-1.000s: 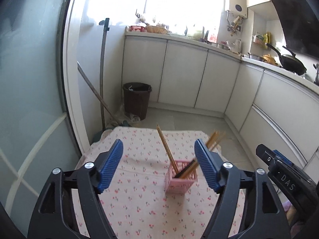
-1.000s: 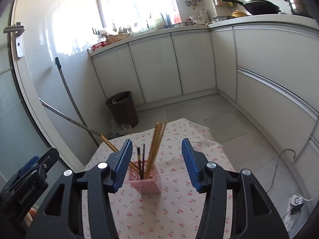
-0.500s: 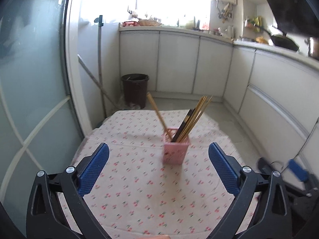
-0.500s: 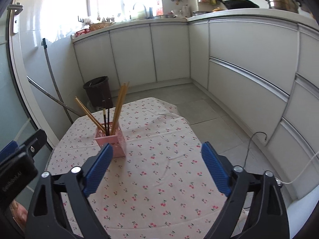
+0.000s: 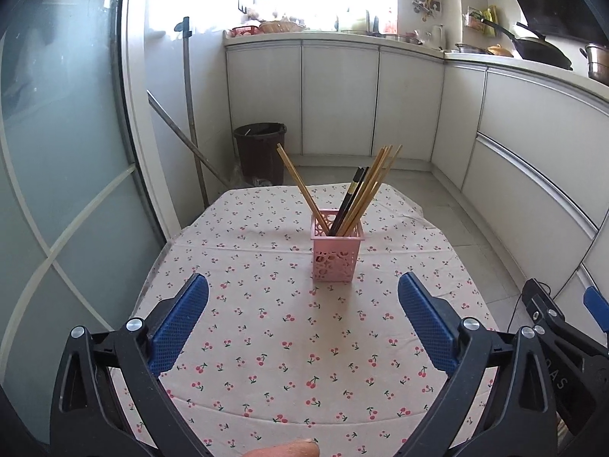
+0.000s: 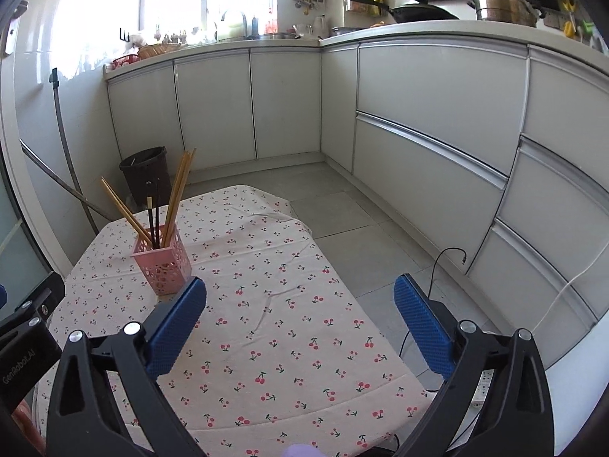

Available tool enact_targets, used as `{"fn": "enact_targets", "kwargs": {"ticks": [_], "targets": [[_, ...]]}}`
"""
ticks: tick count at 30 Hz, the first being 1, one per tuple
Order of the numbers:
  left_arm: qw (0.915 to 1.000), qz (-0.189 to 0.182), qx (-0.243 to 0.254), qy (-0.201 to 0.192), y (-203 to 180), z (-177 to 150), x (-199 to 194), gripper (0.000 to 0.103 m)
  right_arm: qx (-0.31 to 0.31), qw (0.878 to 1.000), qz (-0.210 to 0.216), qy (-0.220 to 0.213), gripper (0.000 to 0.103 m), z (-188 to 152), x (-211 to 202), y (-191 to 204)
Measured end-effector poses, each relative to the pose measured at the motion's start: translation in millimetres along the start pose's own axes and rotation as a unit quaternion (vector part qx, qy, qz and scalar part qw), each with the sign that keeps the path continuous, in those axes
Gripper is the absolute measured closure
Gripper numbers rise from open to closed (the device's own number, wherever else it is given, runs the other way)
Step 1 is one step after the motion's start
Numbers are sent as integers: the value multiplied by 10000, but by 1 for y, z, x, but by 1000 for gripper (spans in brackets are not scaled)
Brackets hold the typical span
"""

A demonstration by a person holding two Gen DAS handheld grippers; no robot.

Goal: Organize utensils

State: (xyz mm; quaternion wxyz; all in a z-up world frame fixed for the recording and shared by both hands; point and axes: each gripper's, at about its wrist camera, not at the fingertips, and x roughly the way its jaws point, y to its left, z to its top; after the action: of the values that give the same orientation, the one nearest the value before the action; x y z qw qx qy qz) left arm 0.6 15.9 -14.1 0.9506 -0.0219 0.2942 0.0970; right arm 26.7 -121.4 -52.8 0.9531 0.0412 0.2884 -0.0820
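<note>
hovering: left gripper (image 5: 302,314) spread, empty | right gripper (image 6: 300,314) still opening, nothing between jaws | chopsticks (image 5: 357,194) all standing in pink holder (image 5: 335,253) mid-table (image 5: 266,342) | step: sorting looks finished | next: withdraw without knocking holder

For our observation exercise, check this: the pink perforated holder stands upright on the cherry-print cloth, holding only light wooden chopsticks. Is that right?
Not quite. The pink perforated holder does stand upright on the cherry-print cloth, but alongside the light wooden chopsticks it also holds dark chopsticks. The left wrist view shows them plainly.
</note>
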Motion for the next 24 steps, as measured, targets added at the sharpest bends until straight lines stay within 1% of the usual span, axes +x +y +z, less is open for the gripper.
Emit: {"fn": "enact_targets", "kwargs": {"ticks": [5,24], "targets": [[10000,11,42,51,-2,-1,5,7,37,9999,49,145,7,-4,5,0],[9998,-82,109,169,-6,-4,10,7,110,9996,22,268,7,-5,10,0]]}}
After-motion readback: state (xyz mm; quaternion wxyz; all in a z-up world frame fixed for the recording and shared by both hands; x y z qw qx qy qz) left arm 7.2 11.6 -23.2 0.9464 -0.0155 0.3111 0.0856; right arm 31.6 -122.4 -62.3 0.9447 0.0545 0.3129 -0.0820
